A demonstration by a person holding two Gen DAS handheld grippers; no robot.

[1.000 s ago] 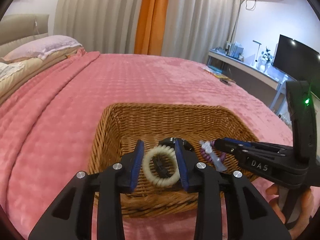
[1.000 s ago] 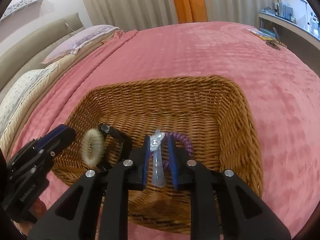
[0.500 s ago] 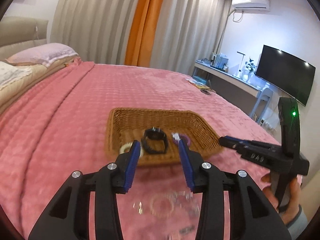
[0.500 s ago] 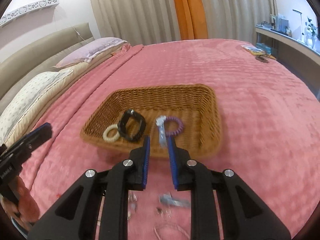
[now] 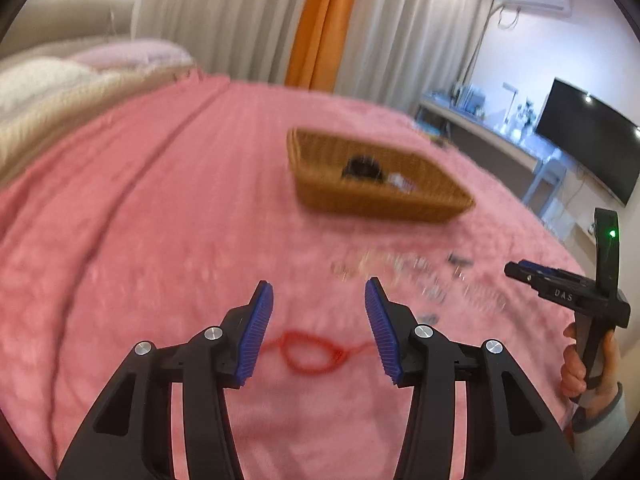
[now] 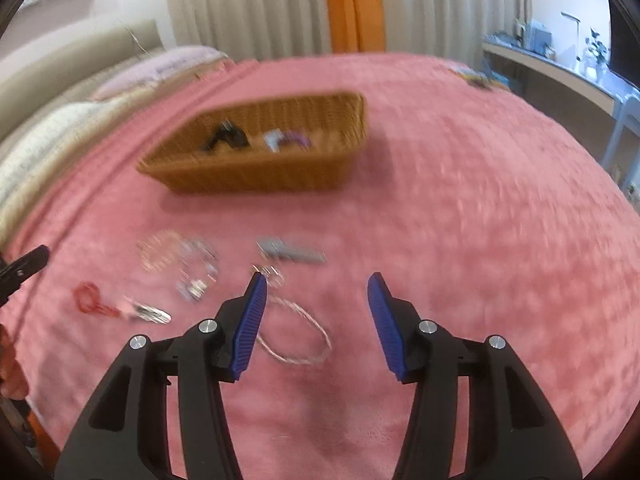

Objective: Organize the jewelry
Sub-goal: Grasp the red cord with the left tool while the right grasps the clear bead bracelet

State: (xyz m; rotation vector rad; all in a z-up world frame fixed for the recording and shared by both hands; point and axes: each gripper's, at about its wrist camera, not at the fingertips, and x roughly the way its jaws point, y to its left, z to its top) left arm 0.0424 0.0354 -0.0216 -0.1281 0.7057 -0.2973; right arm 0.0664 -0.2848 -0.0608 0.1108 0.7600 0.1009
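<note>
Left gripper (image 5: 319, 296) and right gripper (image 6: 314, 288) spread, jaws just been opening, nothing pinched. Red cord (image 5: 312, 354) and silver chain (image 6: 296, 336) lie on pink bedspread (image 6: 480, 240); basket (image 6: 256, 176) beyond.

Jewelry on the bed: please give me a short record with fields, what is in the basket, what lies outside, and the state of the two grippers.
basket contents: wicker basket holds a black band and a purple coil
outside, on bedspread: red cord loop, silver chain, grey clip, blurred small silver pieces
left gripper: open, empty, jaws just opening, above red cord loop
right gripper: open, empty, jaws just opening, above silver chain
</note>
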